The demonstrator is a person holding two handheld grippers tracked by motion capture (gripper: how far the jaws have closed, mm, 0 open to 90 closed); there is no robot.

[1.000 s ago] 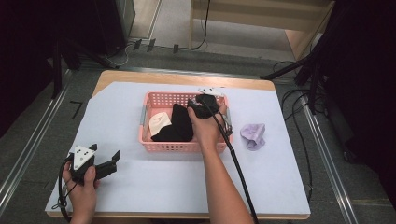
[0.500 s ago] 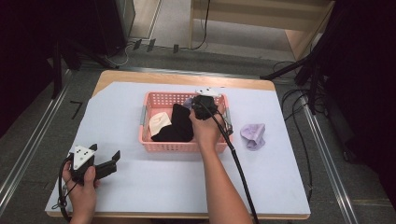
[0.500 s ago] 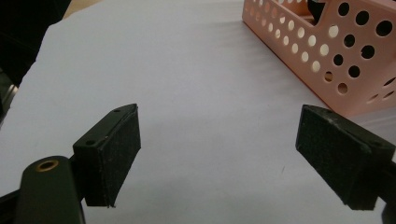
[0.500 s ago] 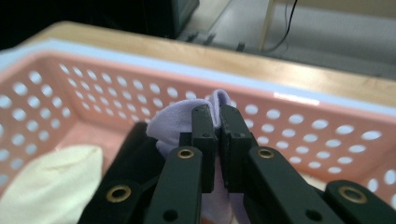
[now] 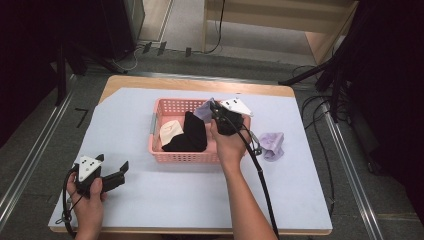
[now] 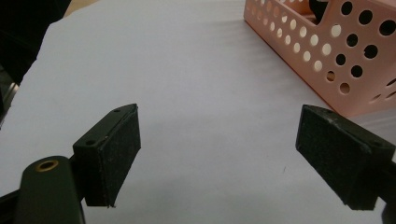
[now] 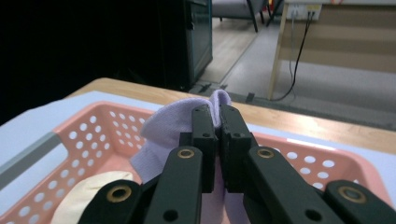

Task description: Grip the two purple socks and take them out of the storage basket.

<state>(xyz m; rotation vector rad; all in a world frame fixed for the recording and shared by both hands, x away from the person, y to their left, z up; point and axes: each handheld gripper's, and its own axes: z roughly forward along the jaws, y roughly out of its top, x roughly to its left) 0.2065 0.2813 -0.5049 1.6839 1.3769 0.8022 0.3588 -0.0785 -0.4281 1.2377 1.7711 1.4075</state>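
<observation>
— Above the basket (image 5: pixel 186 156), what does the right gripper (image 7: pixel 218 116) hold?
— Its jaws have just been closing and now pinch a lilac sock (image 7: pixel 170 128), lifted over the basket's far side.
— And the left gripper (image 6: pixel 219 154)?
— Its jaws are spread wide with nothing between, low over the white sheet (image 6: pixel 187 70), near the basket's corner.

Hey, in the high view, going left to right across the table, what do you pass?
Left gripper, open on the sheet → pink basket → cream sock → black sock → right gripper shut on a lilac sock → second lilac sock on the table.
</observation>
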